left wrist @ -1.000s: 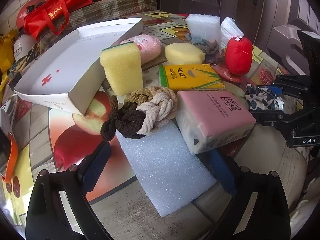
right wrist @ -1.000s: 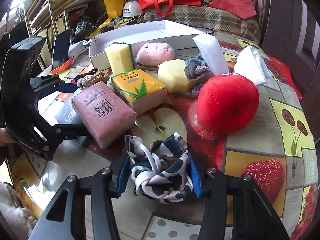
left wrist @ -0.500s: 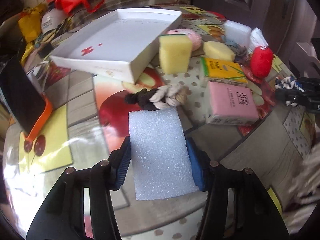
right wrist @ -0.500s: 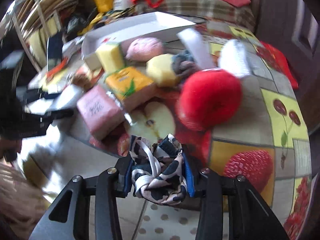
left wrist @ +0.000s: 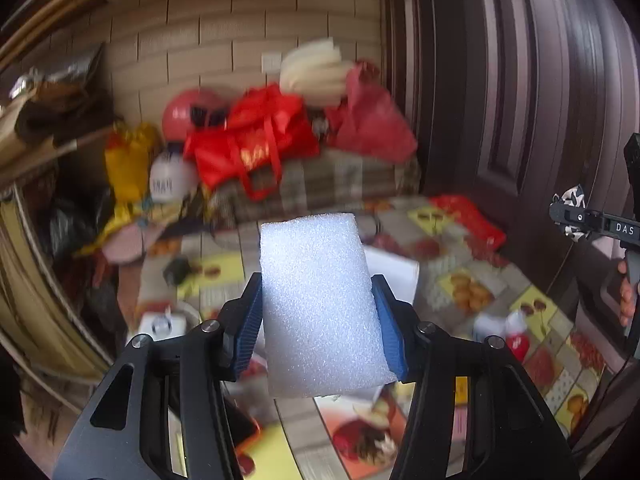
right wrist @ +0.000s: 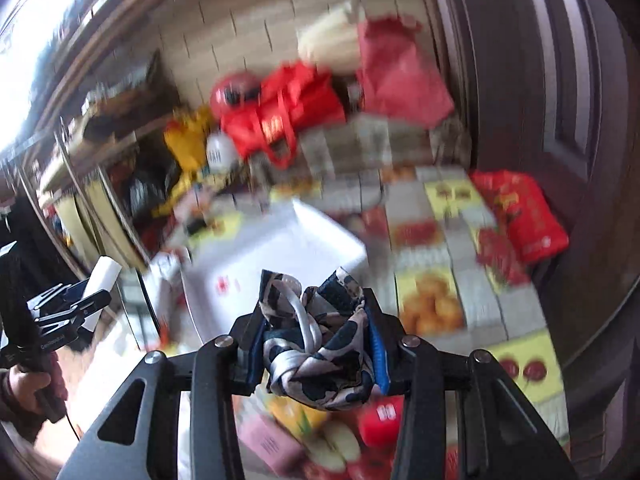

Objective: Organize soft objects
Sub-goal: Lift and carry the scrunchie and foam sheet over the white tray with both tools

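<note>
My left gripper (left wrist: 318,316) is shut on a white foam block (left wrist: 320,304) and holds it high above the table. My right gripper (right wrist: 316,344) is shut on a knotted navy-and-cream patterned scarf (right wrist: 320,348), also lifted above the table. The white open box (right wrist: 276,264) lies on the table beyond and below the scarf; one of its corners shows behind the foam in the left wrist view (left wrist: 394,276). The right gripper with the scarf shows at the right edge of the left wrist view (left wrist: 576,216). The left gripper with the foam shows at the left edge of the right wrist view (right wrist: 92,292).
Below the right gripper lie a pink tissue pack (right wrist: 268,444), a yellow tissue pack (right wrist: 296,416) and a red plush (right wrist: 380,416). Red bags (left wrist: 256,148) sit on a plaid seat behind the fruit-print table (left wrist: 460,296). A dark door (left wrist: 520,80) stands at the right.
Both grippers have risen well above the table with their loads and tilted up toward the back wall. One second ago the left gripper was open around the foam; it has since shut on it.
</note>
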Demonstrator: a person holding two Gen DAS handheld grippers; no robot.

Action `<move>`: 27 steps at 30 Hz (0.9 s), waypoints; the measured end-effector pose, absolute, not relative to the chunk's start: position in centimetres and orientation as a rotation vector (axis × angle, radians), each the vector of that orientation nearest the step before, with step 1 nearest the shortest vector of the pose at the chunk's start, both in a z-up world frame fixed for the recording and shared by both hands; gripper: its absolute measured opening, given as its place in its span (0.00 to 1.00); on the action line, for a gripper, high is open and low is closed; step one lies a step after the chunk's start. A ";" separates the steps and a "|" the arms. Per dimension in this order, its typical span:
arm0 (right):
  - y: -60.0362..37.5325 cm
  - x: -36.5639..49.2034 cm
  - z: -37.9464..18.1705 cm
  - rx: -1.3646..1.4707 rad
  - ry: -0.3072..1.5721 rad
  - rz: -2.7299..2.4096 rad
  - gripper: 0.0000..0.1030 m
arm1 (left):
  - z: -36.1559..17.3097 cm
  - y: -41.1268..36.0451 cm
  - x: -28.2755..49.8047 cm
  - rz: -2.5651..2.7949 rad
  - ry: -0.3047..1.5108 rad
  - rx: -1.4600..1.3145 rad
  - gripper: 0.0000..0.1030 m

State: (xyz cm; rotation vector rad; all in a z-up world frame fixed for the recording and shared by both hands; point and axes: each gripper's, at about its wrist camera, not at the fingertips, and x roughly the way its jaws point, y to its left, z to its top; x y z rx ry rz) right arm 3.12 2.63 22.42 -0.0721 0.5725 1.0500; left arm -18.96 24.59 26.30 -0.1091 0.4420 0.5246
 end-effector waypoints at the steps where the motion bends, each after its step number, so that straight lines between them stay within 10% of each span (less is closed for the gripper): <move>1: 2.8 2.8 24.9 -0.043 0.522 1.047 0.40 | 29.0 25.2 -18.5 0.509 0.397 -0.083 0.51; 12: 3.7 -1.7 48.0 0.099 0.019 1.104 0.40 | 52.7 25.5 -13.7 0.412 0.140 0.047 0.51; 27: 14.0 1.5 22.6 -0.080 0.557 1.156 0.40 | 21.8 30.0 -11.0 0.558 0.545 -0.344 0.51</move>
